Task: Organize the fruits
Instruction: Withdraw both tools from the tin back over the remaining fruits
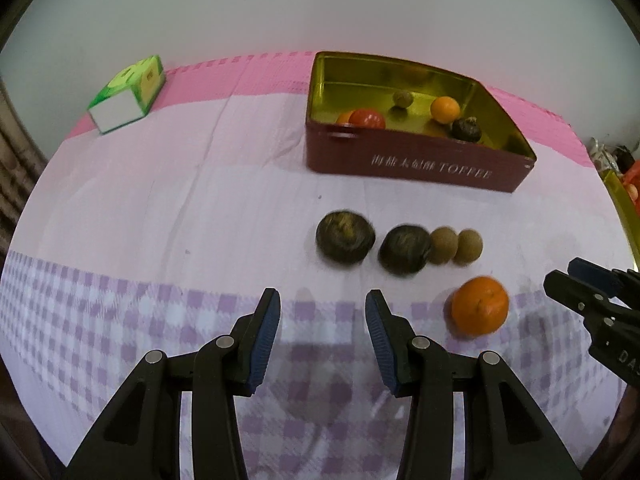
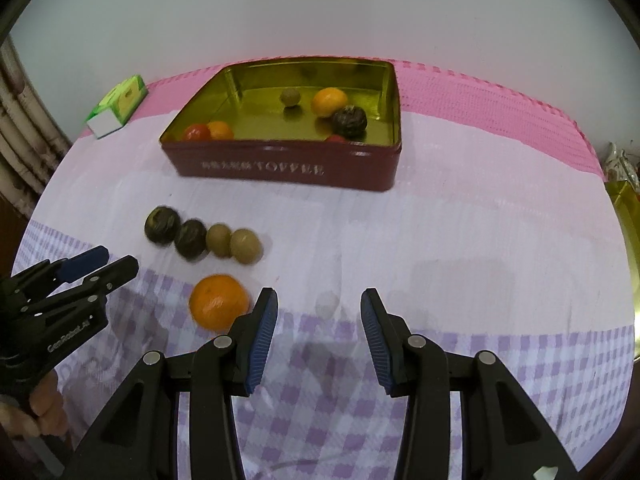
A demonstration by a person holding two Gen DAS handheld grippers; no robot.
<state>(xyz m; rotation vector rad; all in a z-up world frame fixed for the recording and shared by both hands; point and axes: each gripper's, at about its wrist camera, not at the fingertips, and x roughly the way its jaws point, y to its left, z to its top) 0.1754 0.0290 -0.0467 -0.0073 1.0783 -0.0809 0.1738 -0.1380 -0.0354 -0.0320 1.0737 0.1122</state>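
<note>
A dark red tin [image 1: 420, 160] [image 2: 280, 170] with a gold inside stands open at the back and holds several fruits. On the cloth in front of it lie two dark round fruits [image 1: 346, 242] [image 2: 162, 224], two small brown ones [image 1: 456, 246] [image 2: 234, 245] and an orange [image 1: 480, 306] [image 2: 218, 302]. My left gripper [image 1: 323, 300] is open and empty, short of the dark fruits. My right gripper [image 2: 319, 300] is open and empty too, with the orange just left of its left finger.
A green and white carton [image 1: 128, 94] [image 2: 118, 106] lies at the back left on the pink mat. A gold tin edge [image 2: 628, 216] shows at the far right. A hand [image 2: 40, 408] holds the left gripper's handle.
</note>
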